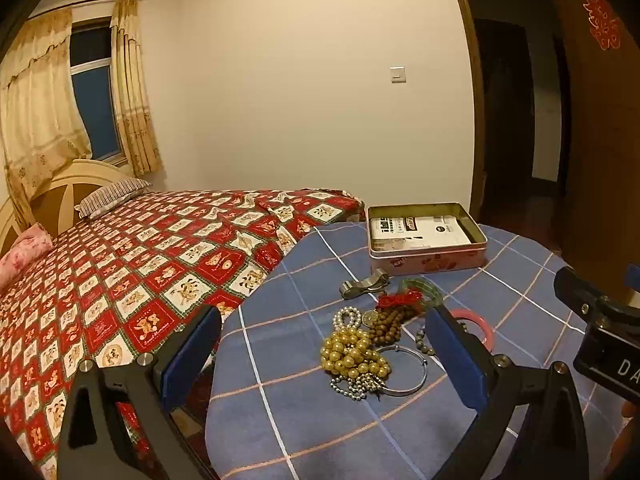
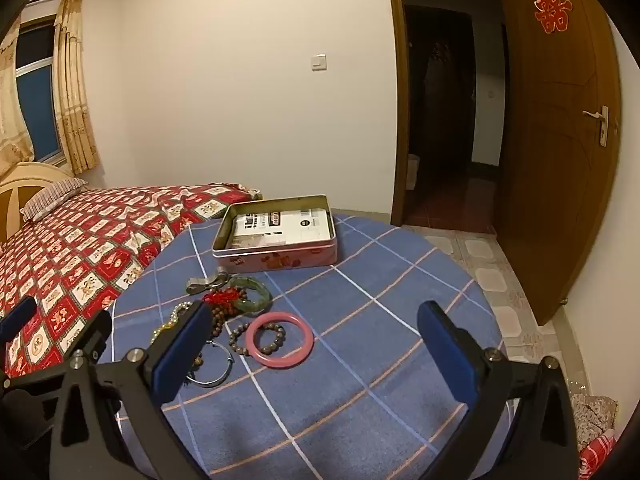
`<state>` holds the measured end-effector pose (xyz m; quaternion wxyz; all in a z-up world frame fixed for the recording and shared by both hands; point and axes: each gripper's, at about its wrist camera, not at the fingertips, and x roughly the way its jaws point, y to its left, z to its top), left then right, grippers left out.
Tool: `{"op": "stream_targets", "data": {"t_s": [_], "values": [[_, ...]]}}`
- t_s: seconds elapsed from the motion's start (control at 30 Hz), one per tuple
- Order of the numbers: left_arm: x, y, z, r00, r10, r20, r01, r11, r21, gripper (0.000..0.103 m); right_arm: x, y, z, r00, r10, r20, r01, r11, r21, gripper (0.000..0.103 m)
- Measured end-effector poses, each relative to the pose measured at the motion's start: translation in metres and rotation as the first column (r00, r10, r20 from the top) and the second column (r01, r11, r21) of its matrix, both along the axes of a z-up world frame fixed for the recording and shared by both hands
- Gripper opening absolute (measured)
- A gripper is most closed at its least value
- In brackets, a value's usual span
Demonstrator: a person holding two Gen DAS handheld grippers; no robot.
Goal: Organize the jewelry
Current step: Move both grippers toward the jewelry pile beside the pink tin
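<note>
Both grippers, left gripper (image 1: 322, 356) and right gripper (image 2: 314, 344), hang wide open over the blue plaid tablecloth (image 2: 360, 392), holding nothing. The jewelry pile (image 1: 360, 354) sits mid-table, pink bangle (image 2: 279, 339) on its right, open tin box (image 2: 276, 236) at the far side.

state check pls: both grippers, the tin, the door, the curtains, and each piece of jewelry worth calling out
Left gripper: open, empty.
Right gripper: open, empty.
Pink rectangular metal tin: lid off, white printed packet inside.
Brown wooden door: swung open.
Yellow curtains: partly drawn, window showing.
Pink round bangle: flat on the blue checked cloth, ringing a dark bead bracelet.
Green jade bangle: in the pile, outside the tin.
Thin silver bangle: beside gold beads.
</note>
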<state>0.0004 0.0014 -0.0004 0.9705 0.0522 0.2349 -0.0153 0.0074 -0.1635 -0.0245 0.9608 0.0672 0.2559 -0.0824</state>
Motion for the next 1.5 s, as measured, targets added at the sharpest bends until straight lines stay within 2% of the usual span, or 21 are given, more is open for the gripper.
{"op": "stream_targets", "data": {"t_s": [0.07,0.1,0.27,0.43,0.6,0.77,1.27,1.5], "values": [[0.000,0.003,0.000,1.000,0.005,-0.013,-0.005,1.000,-0.012,0.102,0.000,0.000,0.000,1.000,0.000,-0.008,0.000,1.000,-0.002,0.103],[0.000,-0.001,0.003,1.000,0.004,-0.012,-0.004,1.000,0.013,0.102,0.000,-0.001,0.000,1.000,0.000,-0.008,0.000,1.000,-0.003,0.103],[0.003,-0.005,-0.011,0.999,-0.004,-0.042,0.005,1.000,0.027,0.102,0.001,-0.001,-0.001,1.000,0.002,-0.010,-0.002,1.000,-0.001,0.103],[0.010,-0.006,-0.017,0.995,-0.018,-0.102,0.022,0.999,0.038,0.102,0.002,-0.001,-0.005,1.000,0.001,-0.013,-0.001,1.000,-0.008,0.103],[0.016,0.008,-0.024,0.992,-0.009,-0.127,0.010,1.000,0.011,0.102,-0.001,-0.011,-0.009,1.000,-0.014,-0.005,0.014,1.000,-0.011,0.103],[0.028,0.016,-0.034,0.986,0.015,-0.164,-0.016,1.000,-0.004,0.102,0.009,-0.022,-0.020,0.999,-0.021,-0.029,0.022,0.999,0.035,0.103],[0.058,0.019,-0.056,0.974,0.022,-0.227,-0.021,1.000,0.010,0.102,0.034,-0.015,-0.040,0.997,0.039,-0.062,-0.040,0.999,-0.018,0.103],[0.068,0.029,-0.073,0.965,-0.023,-0.261,0.029,0.999,0.019,0.102,0.052,-0.023,-0.063,0.986,0.078,-0.148,-0.080,0.997,-0.002,0.084]]}}
